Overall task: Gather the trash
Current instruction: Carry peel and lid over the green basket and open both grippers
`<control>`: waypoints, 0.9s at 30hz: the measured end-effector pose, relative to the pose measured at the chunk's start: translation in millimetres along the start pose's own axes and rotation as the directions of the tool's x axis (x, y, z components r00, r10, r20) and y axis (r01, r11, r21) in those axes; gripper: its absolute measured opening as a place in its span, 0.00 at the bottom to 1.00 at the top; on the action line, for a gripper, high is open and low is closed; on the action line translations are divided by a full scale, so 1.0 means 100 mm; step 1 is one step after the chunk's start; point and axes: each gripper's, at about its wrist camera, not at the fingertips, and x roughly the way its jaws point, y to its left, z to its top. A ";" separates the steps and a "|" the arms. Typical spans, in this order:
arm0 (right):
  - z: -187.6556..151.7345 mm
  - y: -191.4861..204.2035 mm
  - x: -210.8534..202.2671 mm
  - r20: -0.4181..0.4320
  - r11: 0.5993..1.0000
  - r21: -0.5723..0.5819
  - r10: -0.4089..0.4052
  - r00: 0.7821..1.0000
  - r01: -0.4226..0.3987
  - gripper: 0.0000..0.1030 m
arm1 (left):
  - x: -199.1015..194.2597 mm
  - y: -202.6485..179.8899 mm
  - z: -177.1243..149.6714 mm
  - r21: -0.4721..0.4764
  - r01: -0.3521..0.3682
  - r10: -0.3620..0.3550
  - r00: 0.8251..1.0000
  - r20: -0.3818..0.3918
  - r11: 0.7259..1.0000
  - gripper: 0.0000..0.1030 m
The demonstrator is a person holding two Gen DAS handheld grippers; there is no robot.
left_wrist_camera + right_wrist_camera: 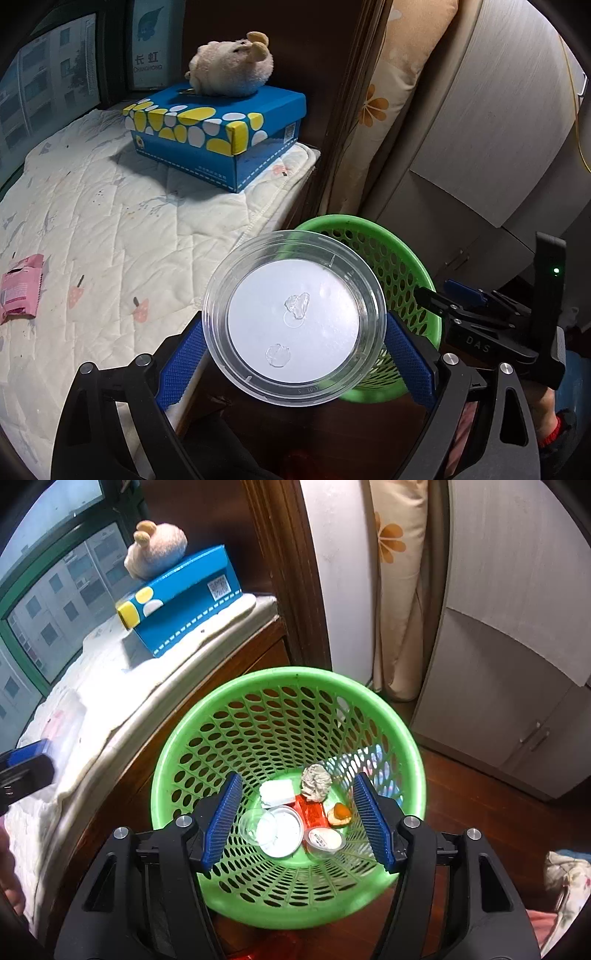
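Left claw [295, 354]: round container [294, 317], mouth camera-ward

Both views are fisheye cameras riding on hand-held grippers, each looking forward and steeply down along its 2 blue-padded fingers. The left wrist view sits beside the quilted ledge [110, 229], its centre filled by a clear round lid [294, 318] very near the lens. The right wrist view hangs close above the green basket [173, 760], looking straight into it. The 2 views share the basket, the blue box [218, 136] and the plush toy [231, 70].
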 end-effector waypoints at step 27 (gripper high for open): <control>-0.22 -0.14 -0.60 0.091 0.998 0.056 0.003 0.996 -0.008 0.67 | 0.38 -0.46 0.05 0.050 0.079 -0.076 0.996 -0.050 0.996 0.91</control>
